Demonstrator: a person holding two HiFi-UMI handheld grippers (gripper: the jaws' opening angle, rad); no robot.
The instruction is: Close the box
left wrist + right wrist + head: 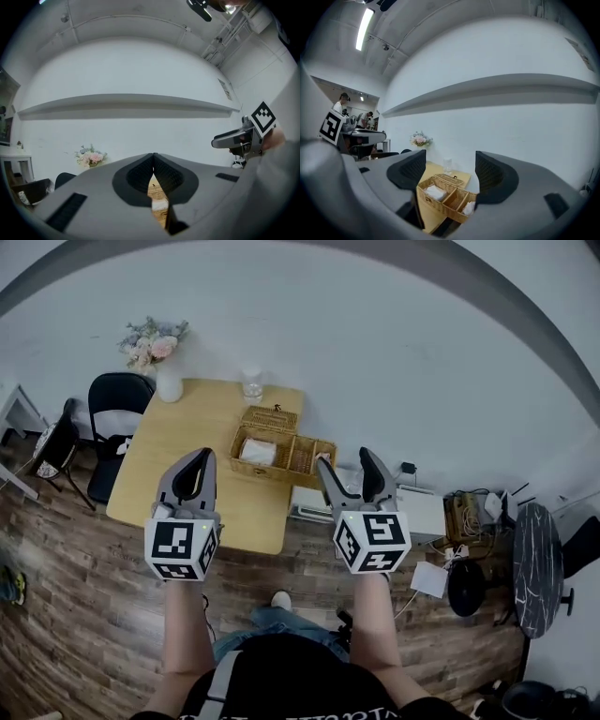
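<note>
Nearest, holds both claws out level on bare forearms, above the plank floor (pixel 84 615) and just short of the worktop (pixel 178 456). Carries nothing in the left claw (pixel 201 457) — jaws pressed tight together, ribbed pads (pixel 140 176) meeting tip to tip. Carries nothing in the right claw (pixel 345 461) either — jaws spread wide, pads well apart, only the scene beyond visible between them.

Past the tips, finds the wicker box (pixel 281 454) sitting at the right edge of the pale wooden worktop, framed between the right claw's jaws but untouched by either claw. Divides into three compartments: a folded white cloth (pixel 259 452) in the left one, something white in the right one, the middle one too dim to read. Has its wicker lid (pixel 269 417) swung back behind the left end, so not yet closed.

Further back, a clear glass (pixel 252 383) near the worktop's far edge, well apart from the box. At the far left corner, a white vase (pixel 169 382) of pink and white flowers. Left of the worktop, a black chair (pixel 117 404). Behind everything, a plain white wall (pixel 375 352).
</note>
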